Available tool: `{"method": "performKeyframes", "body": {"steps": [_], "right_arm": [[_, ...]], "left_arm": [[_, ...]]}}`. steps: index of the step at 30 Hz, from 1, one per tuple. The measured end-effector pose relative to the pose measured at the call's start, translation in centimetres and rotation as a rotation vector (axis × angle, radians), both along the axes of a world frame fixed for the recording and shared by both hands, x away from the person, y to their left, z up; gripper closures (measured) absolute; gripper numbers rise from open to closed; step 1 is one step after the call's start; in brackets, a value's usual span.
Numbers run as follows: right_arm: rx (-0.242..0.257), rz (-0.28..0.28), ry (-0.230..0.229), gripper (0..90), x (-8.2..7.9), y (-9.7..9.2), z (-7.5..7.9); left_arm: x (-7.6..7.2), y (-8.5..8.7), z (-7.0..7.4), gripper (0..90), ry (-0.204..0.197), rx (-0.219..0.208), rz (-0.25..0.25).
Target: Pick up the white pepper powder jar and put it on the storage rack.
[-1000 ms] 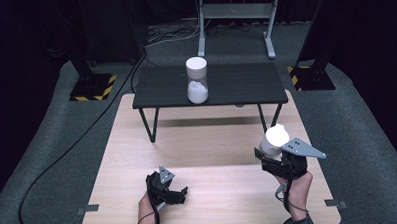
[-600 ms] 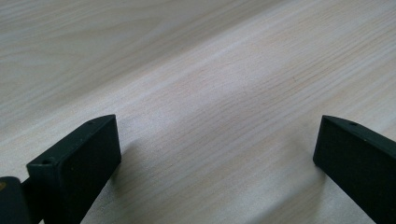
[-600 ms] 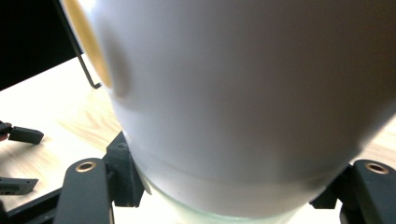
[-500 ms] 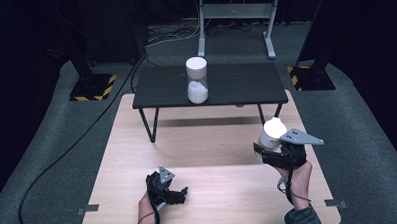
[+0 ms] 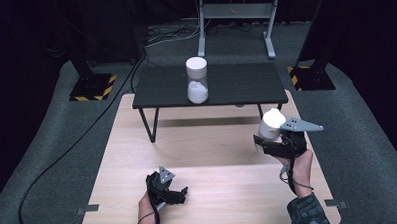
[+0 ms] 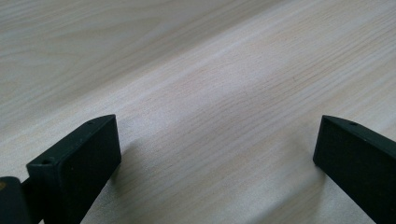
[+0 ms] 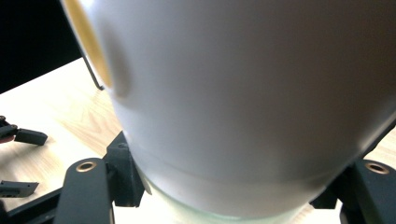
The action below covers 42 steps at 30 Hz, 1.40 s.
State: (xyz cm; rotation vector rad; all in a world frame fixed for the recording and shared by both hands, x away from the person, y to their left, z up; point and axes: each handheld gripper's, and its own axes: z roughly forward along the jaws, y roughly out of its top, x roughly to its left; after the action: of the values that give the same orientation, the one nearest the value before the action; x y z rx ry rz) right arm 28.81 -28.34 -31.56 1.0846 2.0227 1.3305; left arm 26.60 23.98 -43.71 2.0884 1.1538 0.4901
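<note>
1. My right gripper [image 5: 268,139] is clamped on a white jar [image 5: 271,124], held above the wooden table [image 5: 213,151] at its right side.
2. The clear jar [image 5: 197,81] stands upright on the black bench [image 5: 245,85], ahead and to the left of it.
3. My left gripper [image 5: 175,193] rests low on the table, jaws wide and empty.

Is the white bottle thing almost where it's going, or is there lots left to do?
Picked up already: the right gripper is shut on a white container and holds it above the wooden table. The left gripper rests open near the table's front edge. Probably left: setting it down, perhaps on the black table beside the clear jar with white stuff inside. Where it goes I cannot tell.
</note>
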Motion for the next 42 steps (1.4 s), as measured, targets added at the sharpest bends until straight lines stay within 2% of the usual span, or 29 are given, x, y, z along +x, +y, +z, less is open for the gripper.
{"method": "performKeyframes", "body": {"steps": [10,23,42], "right_arm": [[-0.031,0.016,-0.005,30.5,1.4,0.2,1.2],[-0.059,0.051,-0.028,30.5,3.1,1.0,3.6],[-0.075,0.058,-0.042,30.5,4.3,1.8,5.5]], "left_arm": [[0.0,0.0,0.0,0.6,0.000,0.000,0.000],[0.0,0.0,0.0,0.7,0.000,0.001,0.001],[-0.1,0.0,0.0,0.7,-0.001,0.000,0.002]]}}
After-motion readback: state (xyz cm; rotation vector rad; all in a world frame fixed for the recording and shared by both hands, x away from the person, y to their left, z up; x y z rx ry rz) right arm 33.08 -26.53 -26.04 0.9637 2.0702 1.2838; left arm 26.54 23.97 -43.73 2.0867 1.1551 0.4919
